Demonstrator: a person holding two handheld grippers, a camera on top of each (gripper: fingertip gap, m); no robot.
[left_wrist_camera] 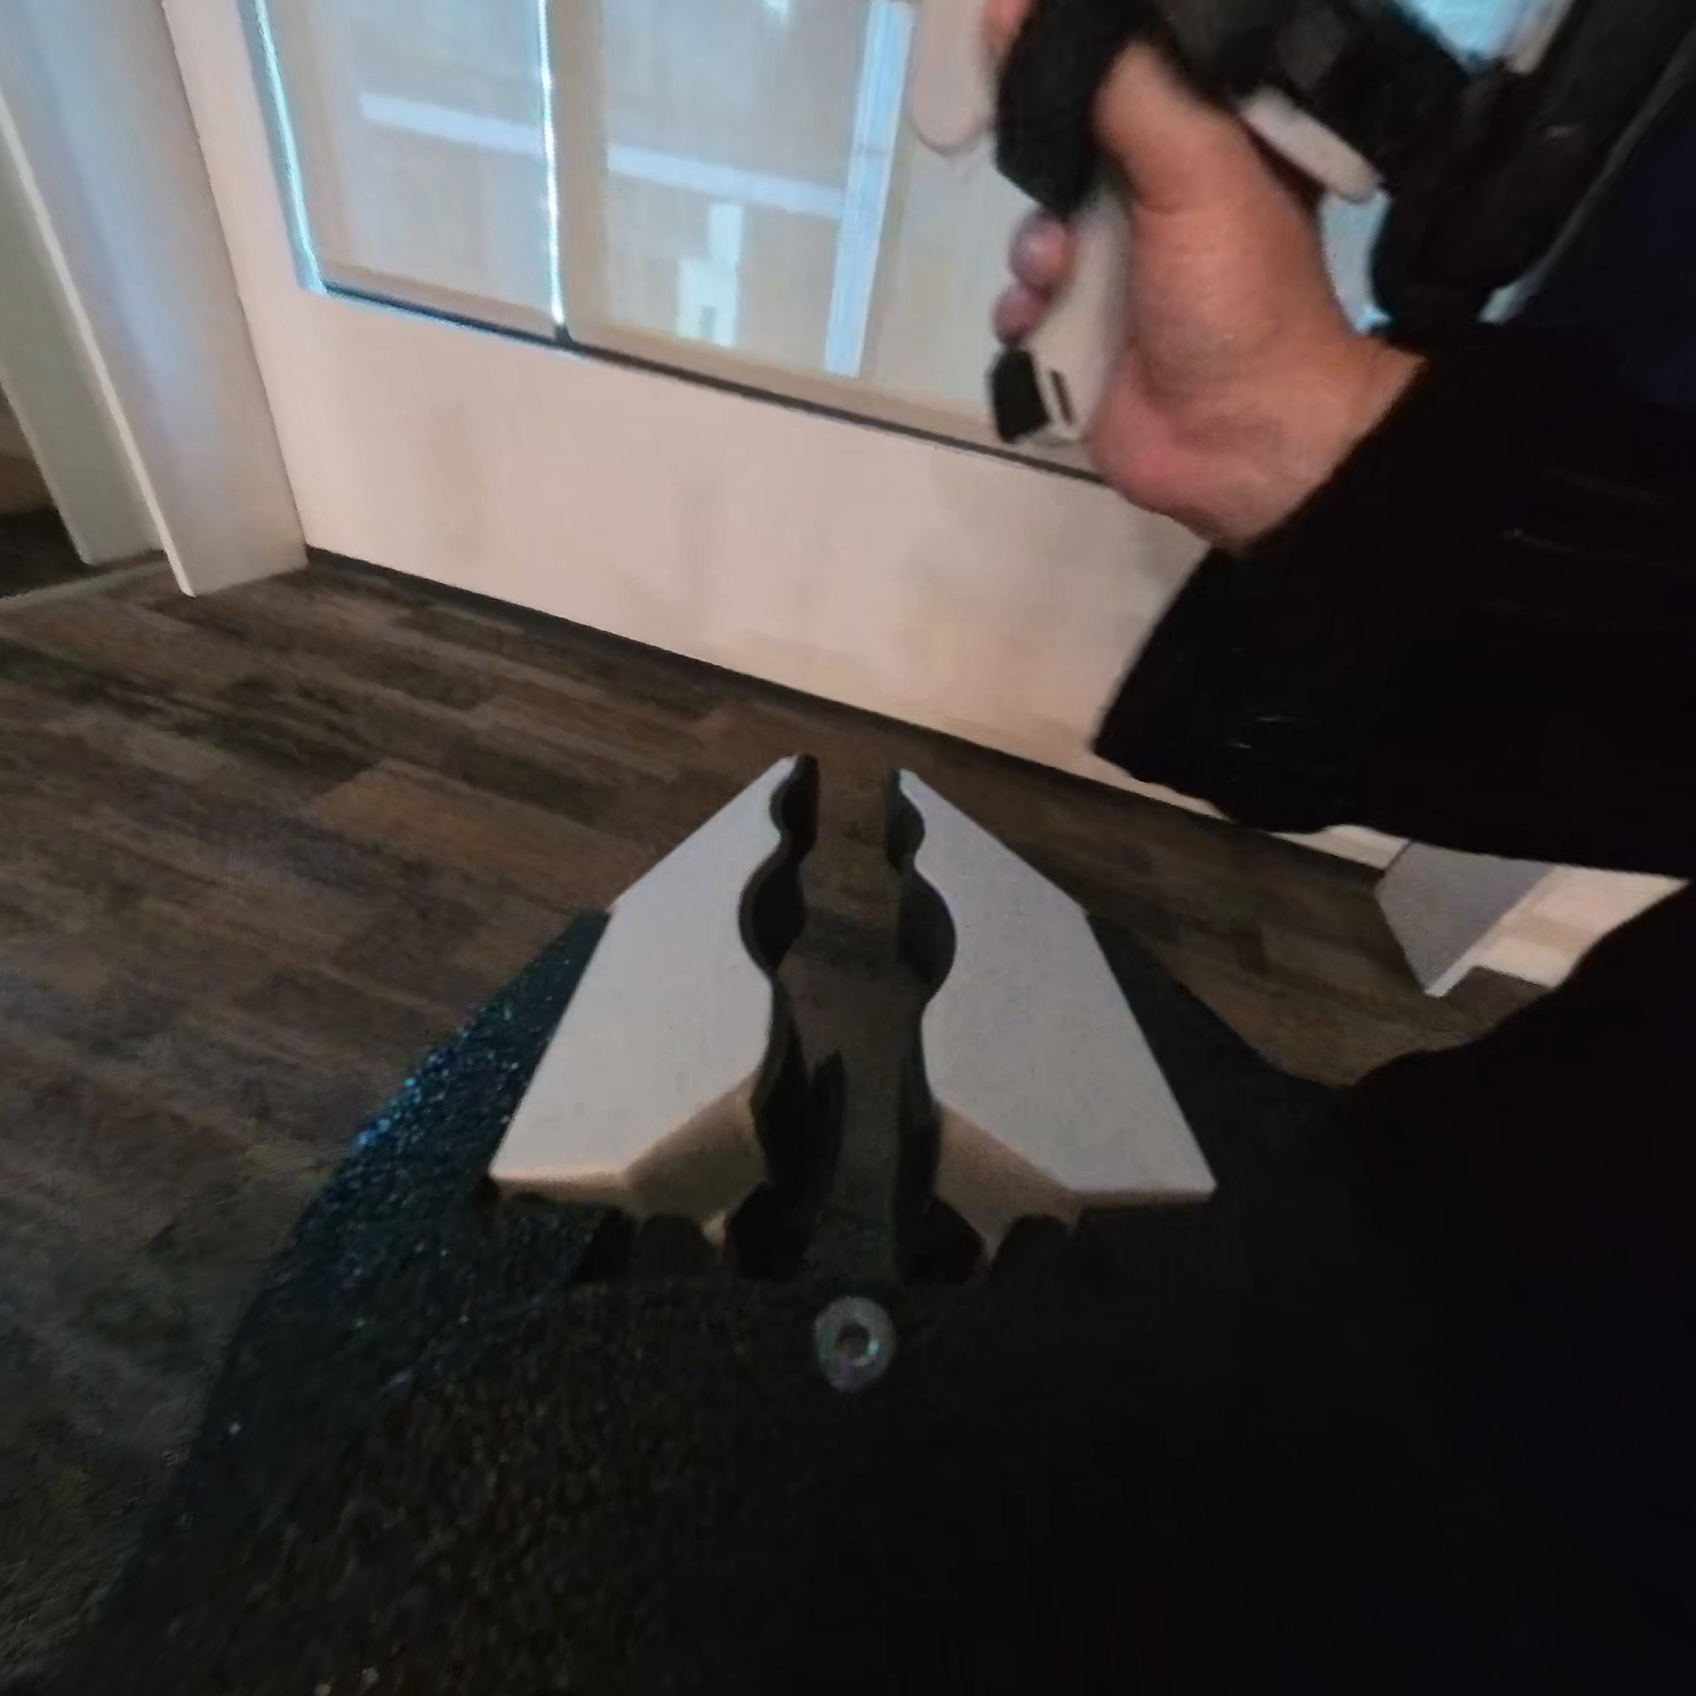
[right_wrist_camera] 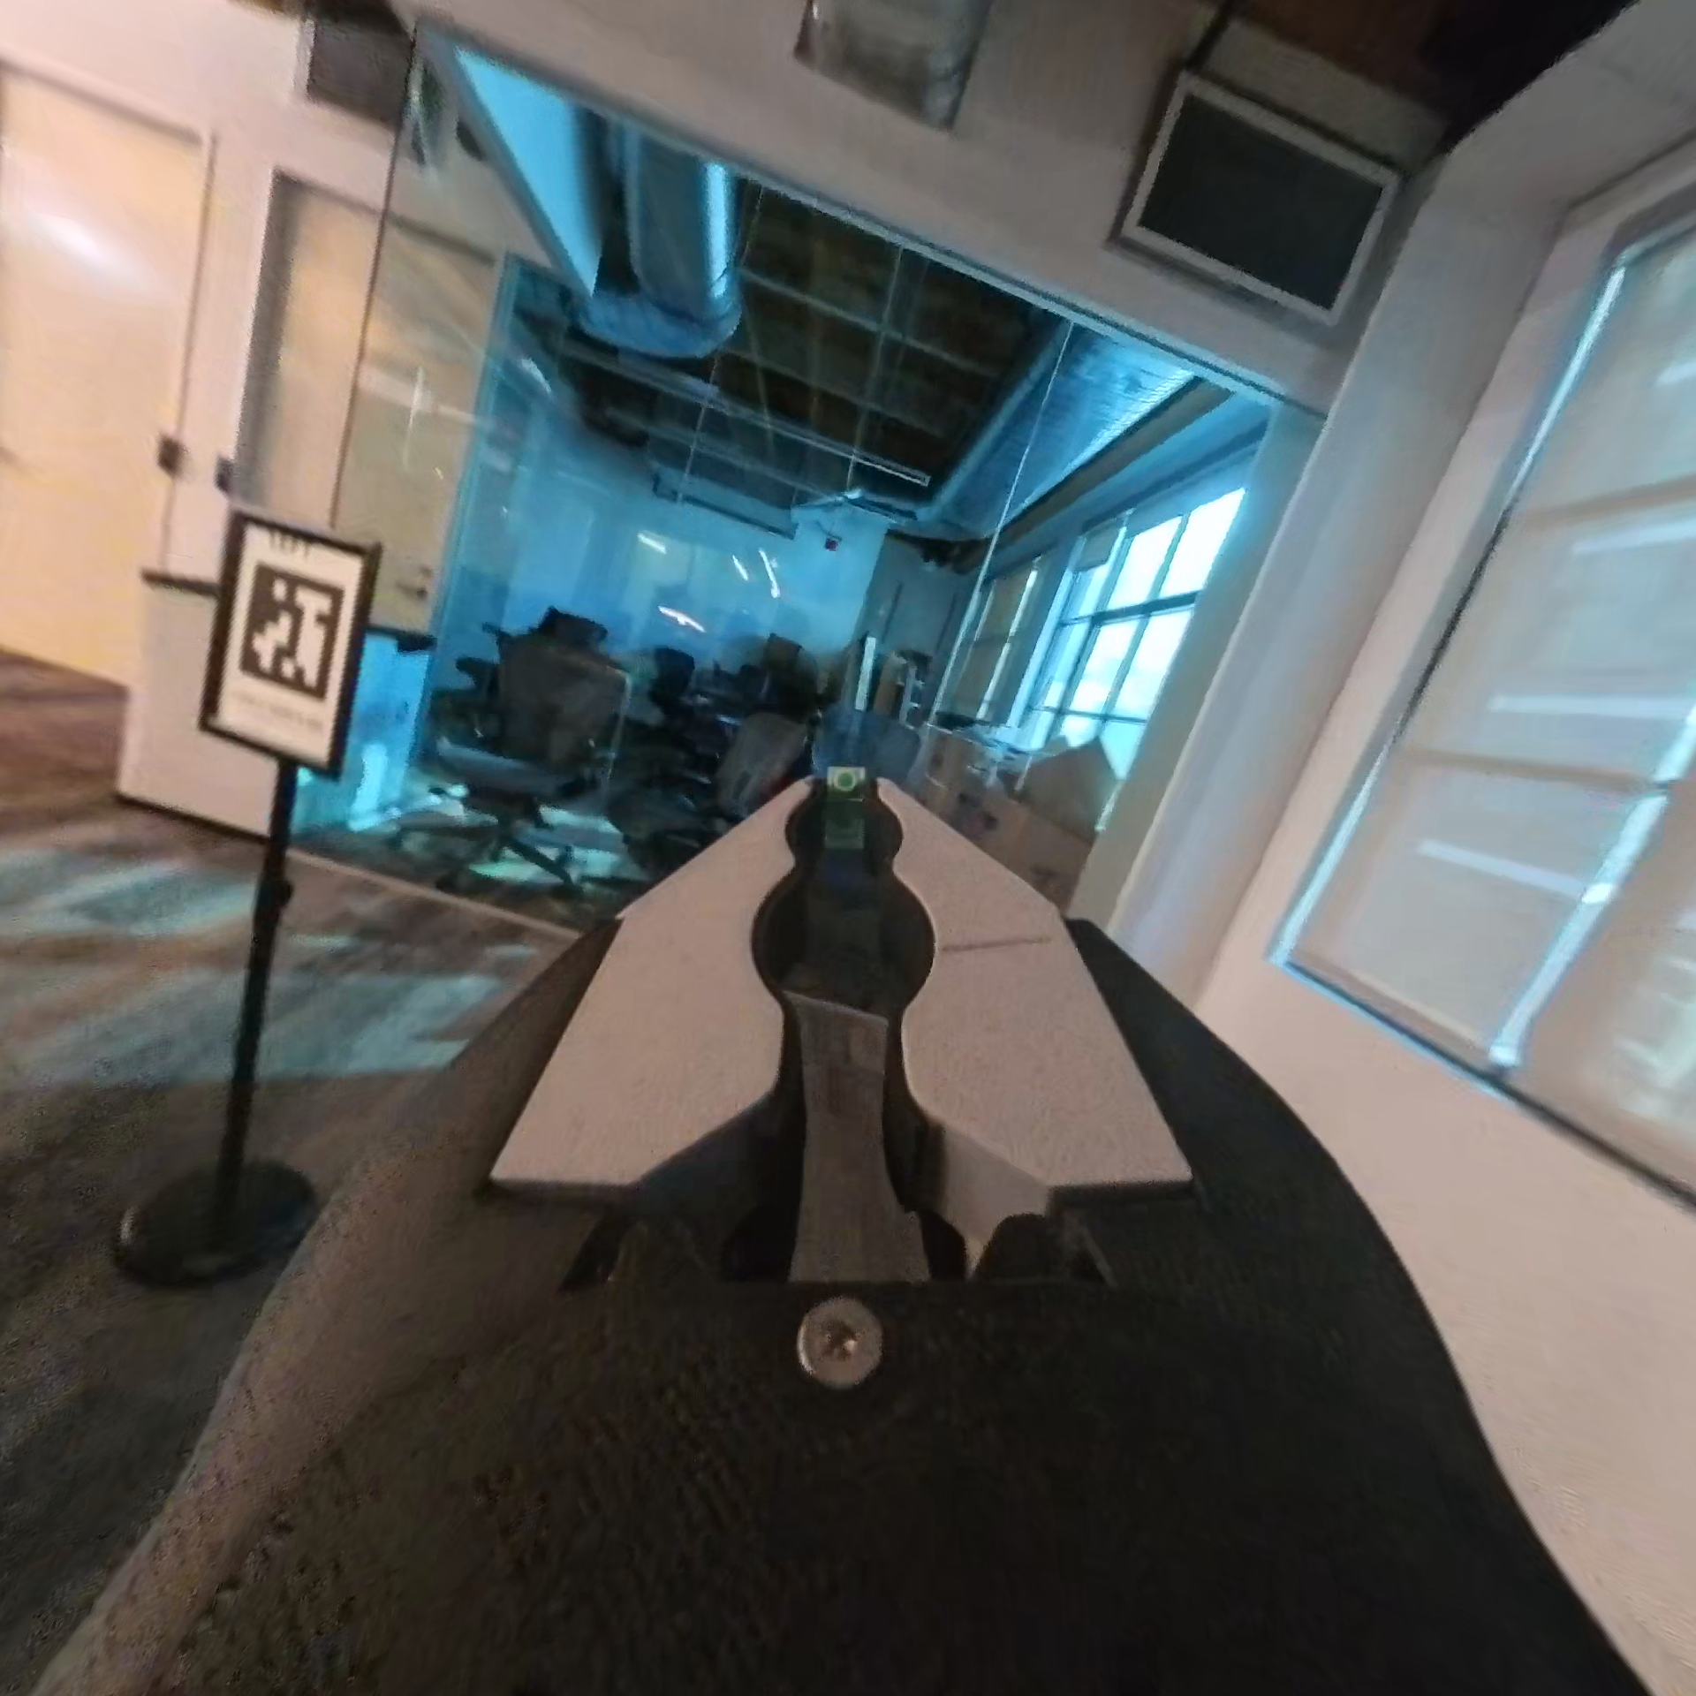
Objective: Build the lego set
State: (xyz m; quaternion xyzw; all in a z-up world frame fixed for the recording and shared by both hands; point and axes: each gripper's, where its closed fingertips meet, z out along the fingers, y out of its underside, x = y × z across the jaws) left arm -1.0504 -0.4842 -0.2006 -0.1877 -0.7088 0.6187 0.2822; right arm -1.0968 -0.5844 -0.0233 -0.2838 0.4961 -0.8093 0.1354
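The left gripper [left_wrist_camera: 852,780] hangs above dark patterned carpet [left_wrist_camera: 275,826], its jaws slightly spread with a narrow gap between the wavy black pads and nothing held. Ahead of it the carpet runs clear to a white wall [left_wrist_camera: 642,514] with a window [left_wrist_camera: 569,165] set above; a white door frame [left_wrist_camera: 211,367] stands at far left. At upper right a person's right hand [left_wrist_camera: 1221,303], in a dark sleeve [left_wrist_camera: 1432,642], grips the handle of the other tool, raised well above the left gripper's tips.

The right gripper [right_wrist_camera: 846,791] points level across the room, its jaws pressed together on a small green lego piece [right_wrist_camera: 844,782] — pinched at the very tips, one stud showing. This is the only lego part in view; no bench appears in either frame.

Beyond the right gripper lies a glass-walled meeting room [right_wrist_camera: 734,569] with office chairs [right_wrist_camera: 541,716] and exposed ductwork [right_wrist_camera: 661,275] overhead. A framed black-and-white marker sign [right_wrist_camera: 289,642] stands on a black pole stand at left, well apart from the gripper, with bare carpet around its round base. A white wall with windows [right_wrist_camera: 1514,688] closes in along the right side — the tightest edge in the scene.
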